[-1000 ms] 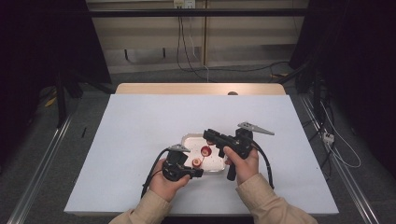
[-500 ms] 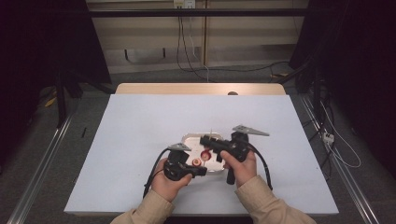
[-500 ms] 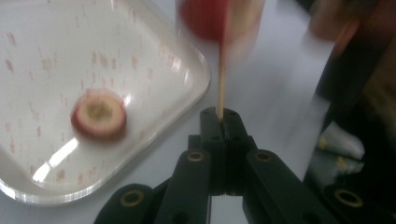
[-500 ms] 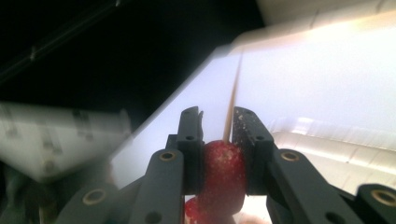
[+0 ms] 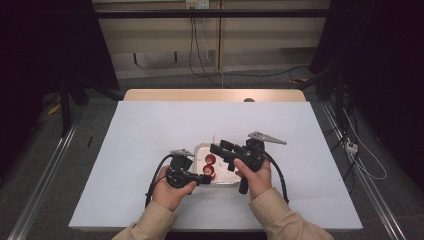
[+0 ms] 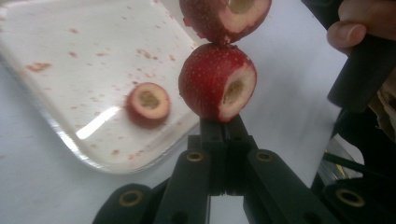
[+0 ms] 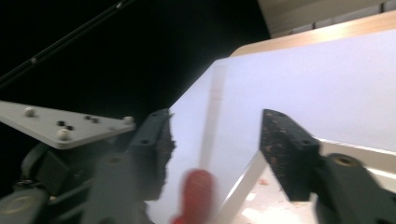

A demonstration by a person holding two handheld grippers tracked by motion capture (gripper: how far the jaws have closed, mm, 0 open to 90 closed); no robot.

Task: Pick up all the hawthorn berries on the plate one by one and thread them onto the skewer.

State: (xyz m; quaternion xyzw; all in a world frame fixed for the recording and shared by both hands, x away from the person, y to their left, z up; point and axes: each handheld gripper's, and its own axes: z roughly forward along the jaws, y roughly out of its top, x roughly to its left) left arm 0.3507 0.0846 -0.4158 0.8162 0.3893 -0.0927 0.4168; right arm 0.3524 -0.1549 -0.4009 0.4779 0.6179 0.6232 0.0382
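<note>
The left gripper (image 5: 202,177), jaws shut, holds skewered cored red fruits (image 6: 217,81) above the tray (image 5: 231,179) on the counter (image 5: 150,130). The skewer's long axis runs toward the right gripper (image 5: 216,148), whose jaws have just opened and grip nothing; one fruit (image 7: 198,193) blurs between them.

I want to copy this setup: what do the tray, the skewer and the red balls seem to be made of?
The tray looks like clear glossy plastic or glass: it mirrors the lamp and shows the table through it. The skewer seems pale bare wood or bamboo, though blurred. The red balls look like real cored fruit: speckled red skin, pale moist flesh.
</note>
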